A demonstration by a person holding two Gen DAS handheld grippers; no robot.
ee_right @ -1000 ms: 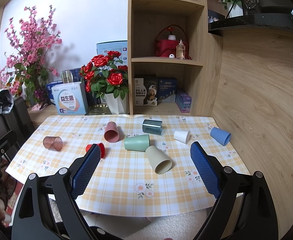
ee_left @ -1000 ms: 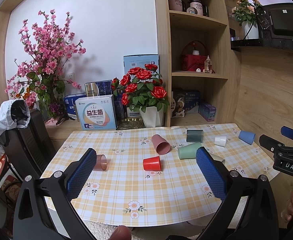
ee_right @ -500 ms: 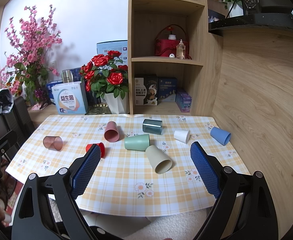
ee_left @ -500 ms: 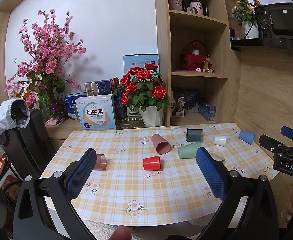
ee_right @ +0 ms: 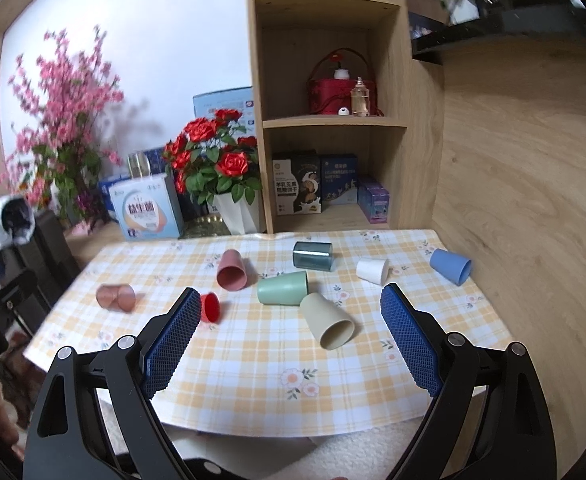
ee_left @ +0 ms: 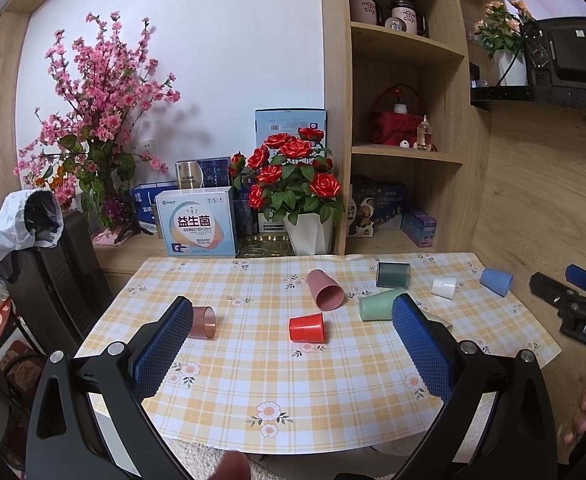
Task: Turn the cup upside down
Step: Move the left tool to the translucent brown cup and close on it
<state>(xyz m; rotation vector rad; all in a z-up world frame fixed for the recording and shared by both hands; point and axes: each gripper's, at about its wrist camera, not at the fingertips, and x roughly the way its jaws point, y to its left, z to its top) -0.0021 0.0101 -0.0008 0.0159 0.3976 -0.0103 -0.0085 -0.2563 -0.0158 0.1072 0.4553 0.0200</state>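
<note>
Several cups lie on their sides on the checked tablecloth (ee_left: 293, 380): a clear brown cup (ee_left: 202, 322), a red cup (ee_left: 307, 327), a pink cup (ee_left: 325, 290), a green cup (ee_left: 377, 305), a dark teal cup (ee_left: 393, 275), a white cup (ee_left: 444, 287) and a blue cup (ee_left: 496, 281). The right wrist view also shows a beige cup (ee_right: 327, 321) nearest my right gripper (ee_right: 289, 300). Both my left gripper (ee_left: 293, 312) and my right gripper are open, empty and held above the table's near edge.
A white pot of red roses (ee_left: 293, 188), boxes (ee_left: 199, 226) and a pink blossom plant (ee_left: 101, 120) stand behind the table. A wooden shelf unit (ee_left: 401, 120) rises at back right. A black chair with a cloth (ee_left: 45, 248) stands at left.
My right gripper has moved forward and swung a little left, so the cups look nearer and the view is blurred. My left gripper has hardly moved.
</note>
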